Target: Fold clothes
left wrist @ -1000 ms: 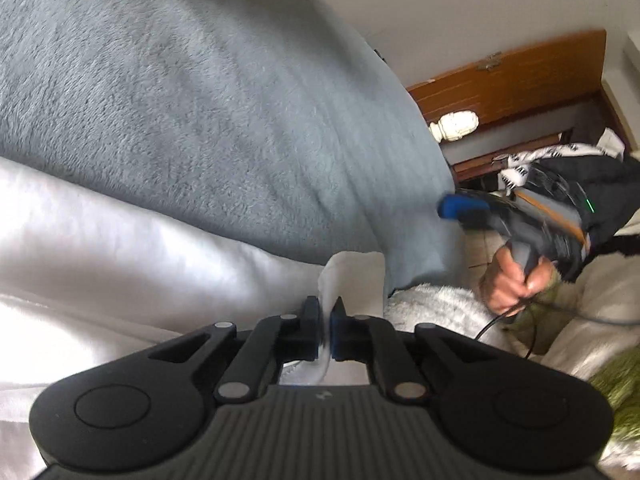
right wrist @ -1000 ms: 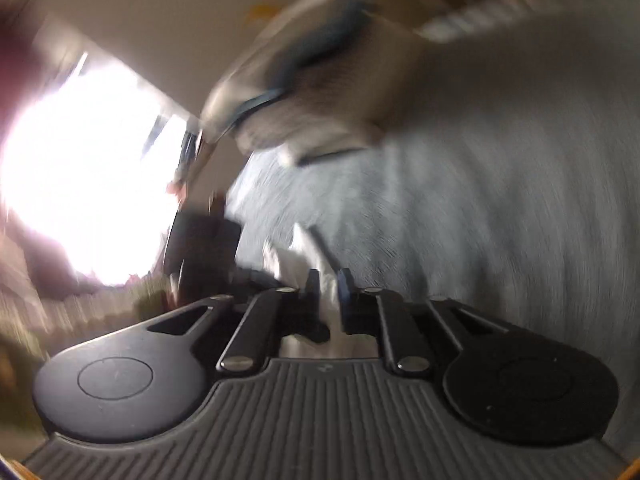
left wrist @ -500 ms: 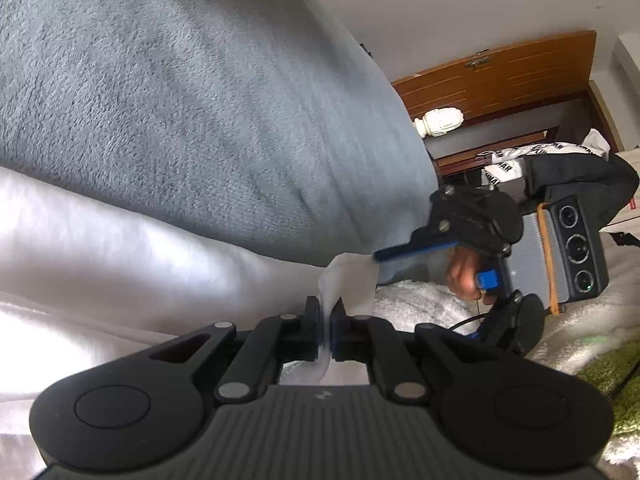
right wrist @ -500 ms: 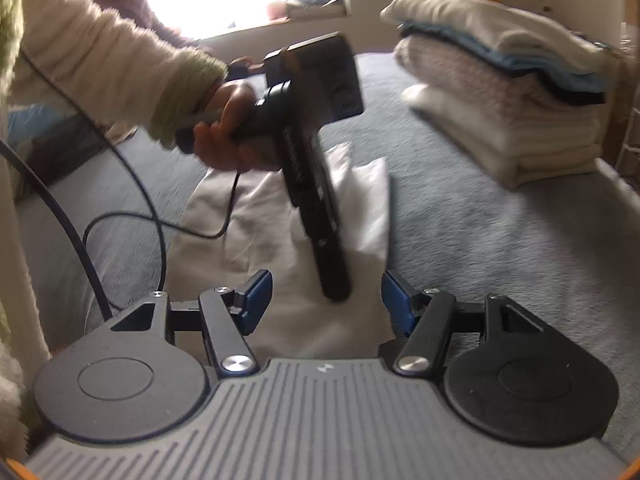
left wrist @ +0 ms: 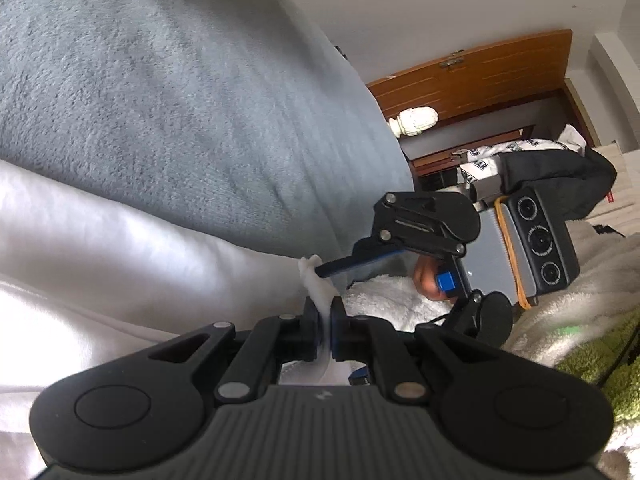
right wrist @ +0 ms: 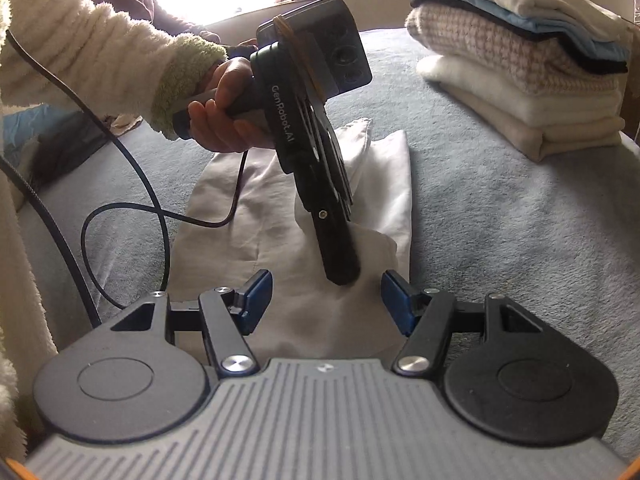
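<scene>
A white garment (right wrist: 248,220) lies spread on the grey blanket (right wrist: 500,220). My left gripper (left wrist: 325,316) is shut on a raised corner of that garment (left wrist: 316,284). In the right wrist view the left gripper (right wrist: 340,270) reaches down from a hand (right wrist: 224,112) and pinches the cloth up into a peak. My right gripper (right wrist: 326,300) is open, its blue pads (right wrist: 256,298) on either side of that peak and not touching it. In the left wrist view one right finger (left wrist: 352,266) reaches up to the held corner.
A stack of folded clothes (right wrist: 520,72) sits on the blanket at the back right. A black cable (right wrist: 132,184) loops across the left side of the garment. A fluffy white and green sleeve (right wrist: 100,52) comes in from the left. A wooden door (left wrist: 480,76) stands beyond the bed.
My right gripper has gone from shut to open, rolled upright and moved in to the corner held by the left gripper. The left gripper has kept its hold and stayed put.
</scene>
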`<state>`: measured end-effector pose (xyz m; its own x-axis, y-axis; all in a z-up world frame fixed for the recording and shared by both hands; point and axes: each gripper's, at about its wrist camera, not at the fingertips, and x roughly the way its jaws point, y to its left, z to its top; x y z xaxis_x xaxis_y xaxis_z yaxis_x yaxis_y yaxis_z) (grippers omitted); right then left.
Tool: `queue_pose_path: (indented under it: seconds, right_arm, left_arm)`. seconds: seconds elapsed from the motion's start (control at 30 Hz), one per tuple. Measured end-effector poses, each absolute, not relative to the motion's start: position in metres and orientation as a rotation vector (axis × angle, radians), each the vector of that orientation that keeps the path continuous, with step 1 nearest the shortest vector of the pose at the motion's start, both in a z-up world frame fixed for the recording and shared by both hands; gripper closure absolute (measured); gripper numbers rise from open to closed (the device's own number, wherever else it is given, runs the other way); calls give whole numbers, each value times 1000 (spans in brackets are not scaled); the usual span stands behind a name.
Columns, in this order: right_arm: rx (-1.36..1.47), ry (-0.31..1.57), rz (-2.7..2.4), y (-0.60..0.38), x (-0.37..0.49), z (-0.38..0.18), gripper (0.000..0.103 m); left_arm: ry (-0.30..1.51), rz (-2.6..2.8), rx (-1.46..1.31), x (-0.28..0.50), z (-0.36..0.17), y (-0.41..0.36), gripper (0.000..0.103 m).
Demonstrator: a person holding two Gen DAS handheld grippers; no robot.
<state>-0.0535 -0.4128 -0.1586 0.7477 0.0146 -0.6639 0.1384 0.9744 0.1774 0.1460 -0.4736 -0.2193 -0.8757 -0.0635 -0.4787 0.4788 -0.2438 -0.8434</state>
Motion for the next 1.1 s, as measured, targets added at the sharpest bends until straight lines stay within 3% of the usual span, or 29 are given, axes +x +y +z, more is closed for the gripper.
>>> queue_pose_path:
  seconds: [0.27,0.4,0.47,0.63,0.87,1.1]
  right_arm:
    - [250,772,-19,-415,-44,-160,48]
    - [283,797,-16,-417,-40,-161,61]
    - [302,808,-19,-418,-39,-162,76]
    - [433,808,-24,-428,-43,-167,90]
    - [560,793,-7,-435,-45,-170,93]
    - [633,792,-7,-440,-47,-173,93]
  left_arm:
    - [1655,-2204,486,150,-212,-473,97]
    - [1624,-2207,509,147,-208,-473,94]
    - [1595,-2205,508,146,-205,-471,80]
    - [1515,-2205,465,150,-193,-469,58]
    - [1414,-2291,469,145,-176,-467,47]
    - [1436,-2403,476,138,-182,-462,45]
